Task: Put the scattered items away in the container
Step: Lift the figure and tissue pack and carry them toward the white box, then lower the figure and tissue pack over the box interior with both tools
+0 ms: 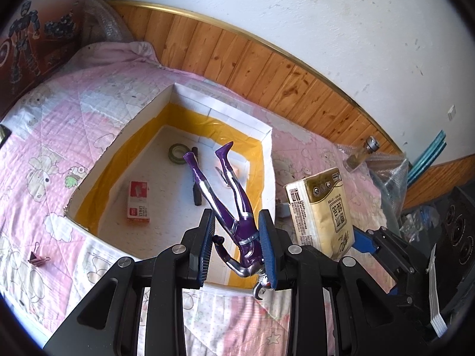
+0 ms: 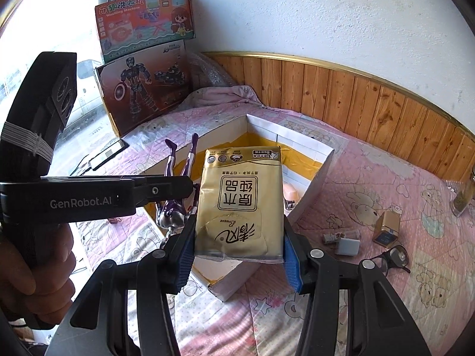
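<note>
- The left gripper point(image 1: 237, 244) is seen low in the centre of the left wrist view, its blue ribbed pads pinched on the torso of a purple-and-silver action figure point(image 1: 234, 207).
- The figure is held head down, its legs pointing up the frame over the open box point(image 1: 148, 118), and its silver head hangs below the pads.
- The box, white-walled with yellow tape around the inside, is set on a pink quilted bedspread point(image 1: 59, 118) and fills the middle of that view.
- On the box floor a roll of green tape point(image 1: 177, 152), a dark marker point(image 1: 196, 178) and a small red-and-white staple box point(image 1: 138, 203) are seen lying apart.
- A pink binder clip point(image 1: 37, 258) is left on the bedspread at lower left, outside the box.
- The right gripper point(image 2: 237, 255) is seen low in the centre of the right wrist view, jaws spread wide and pressed on the two sides of a gold pack of tissues point(image 2: 240, 204).
- The pack is held over the near corner of the box, its printed face toward the camera.
- To the right on the bedspread lie a small gold carton point(image 2: 386, 228), a white charger block point(image 2: 347, 246), and black glasses point(image 2: 392, 259).
- A glass bottle point(image 2: 464, 195) stands at the right edge.
- At upper left two toy boxes point(image 2: 145, 68) are stacked against the wall.
- At lower left a hand point(image 2: 38, 270) is seen gripping the other tool's handle.
</note>
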A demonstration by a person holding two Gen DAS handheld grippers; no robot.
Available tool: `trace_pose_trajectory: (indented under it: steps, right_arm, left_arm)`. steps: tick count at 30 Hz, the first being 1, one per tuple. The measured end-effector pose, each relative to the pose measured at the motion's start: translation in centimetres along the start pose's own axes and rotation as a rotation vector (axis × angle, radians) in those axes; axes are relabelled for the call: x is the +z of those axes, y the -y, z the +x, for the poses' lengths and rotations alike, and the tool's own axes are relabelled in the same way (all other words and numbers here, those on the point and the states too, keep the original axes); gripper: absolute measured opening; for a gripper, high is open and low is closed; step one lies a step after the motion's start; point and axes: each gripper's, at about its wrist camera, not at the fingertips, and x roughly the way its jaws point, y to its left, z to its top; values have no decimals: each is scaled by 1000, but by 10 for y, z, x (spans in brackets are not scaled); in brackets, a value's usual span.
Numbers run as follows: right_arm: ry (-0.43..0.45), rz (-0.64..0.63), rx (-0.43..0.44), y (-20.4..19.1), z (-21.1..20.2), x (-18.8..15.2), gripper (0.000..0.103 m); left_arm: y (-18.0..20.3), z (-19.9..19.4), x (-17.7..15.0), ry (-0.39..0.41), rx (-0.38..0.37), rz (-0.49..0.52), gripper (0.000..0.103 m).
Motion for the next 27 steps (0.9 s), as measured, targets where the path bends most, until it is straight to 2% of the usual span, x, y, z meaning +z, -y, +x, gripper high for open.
trace_pose_trajectory:
  steps: [27]
  right_arm:
    - [-76,-39,55,6,46,27,52]
  left_arm:
    - [-24,33,18,-74,69,2,31]
